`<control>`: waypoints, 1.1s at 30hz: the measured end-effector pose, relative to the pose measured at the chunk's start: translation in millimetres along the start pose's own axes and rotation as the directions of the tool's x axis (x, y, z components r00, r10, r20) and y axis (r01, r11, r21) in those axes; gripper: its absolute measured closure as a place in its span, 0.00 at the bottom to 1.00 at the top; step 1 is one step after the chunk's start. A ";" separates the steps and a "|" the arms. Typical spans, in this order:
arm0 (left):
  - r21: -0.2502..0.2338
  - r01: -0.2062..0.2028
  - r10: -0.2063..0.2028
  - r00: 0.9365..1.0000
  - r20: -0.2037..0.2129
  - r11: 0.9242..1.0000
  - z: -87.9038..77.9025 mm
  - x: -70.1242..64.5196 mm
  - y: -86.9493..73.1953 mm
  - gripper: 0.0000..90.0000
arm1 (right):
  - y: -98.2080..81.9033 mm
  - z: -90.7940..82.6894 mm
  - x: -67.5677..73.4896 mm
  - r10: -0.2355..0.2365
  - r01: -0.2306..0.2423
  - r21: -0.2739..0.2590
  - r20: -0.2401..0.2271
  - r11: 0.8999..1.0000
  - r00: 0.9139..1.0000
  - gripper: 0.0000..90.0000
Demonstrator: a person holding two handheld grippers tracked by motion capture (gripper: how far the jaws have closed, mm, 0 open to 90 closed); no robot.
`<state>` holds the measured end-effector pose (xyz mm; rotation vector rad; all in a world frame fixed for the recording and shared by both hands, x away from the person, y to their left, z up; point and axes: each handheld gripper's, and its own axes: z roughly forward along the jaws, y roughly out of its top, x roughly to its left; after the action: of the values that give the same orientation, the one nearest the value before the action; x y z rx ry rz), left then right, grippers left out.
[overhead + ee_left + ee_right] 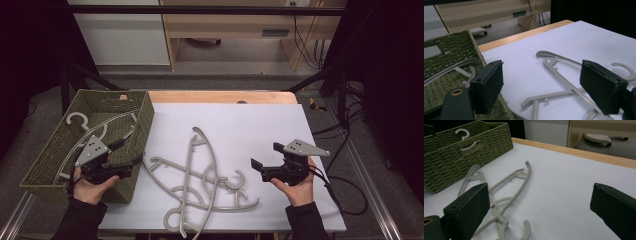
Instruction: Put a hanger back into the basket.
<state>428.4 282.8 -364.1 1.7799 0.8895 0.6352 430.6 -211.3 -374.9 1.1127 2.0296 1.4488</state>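
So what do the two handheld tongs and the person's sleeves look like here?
Both tongs, left and right, are black with blocky padded jaws and a grey three-cornered plate on top. A black cable trails from the right one. Sleeves are dark.

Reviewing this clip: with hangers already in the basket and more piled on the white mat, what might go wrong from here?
1. The grey hangers on the mat lie crossed and overlapped, so lifting one may drag or snag another.
2. The left gripper, jaws open and empty, sits right at the green woven basket's near wall; reaching toward the pile could bump or shift it.
3. The hangers in the basket lean against its wall, so a new one may catch on them.
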 end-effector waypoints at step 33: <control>0.008 -0.008 0.008 0.999 0.036 1.000 -5.1 3.7 -3.8 0.07 | -30.4 58.1 77.2 -0.046 0.078 0.217 -0.151 0.973 0.987 0.11</control>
<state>425.6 289.4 -365.7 1.7975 0.8625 0.6040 414.5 -120.0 -415.6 1.0442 2.3548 1.3309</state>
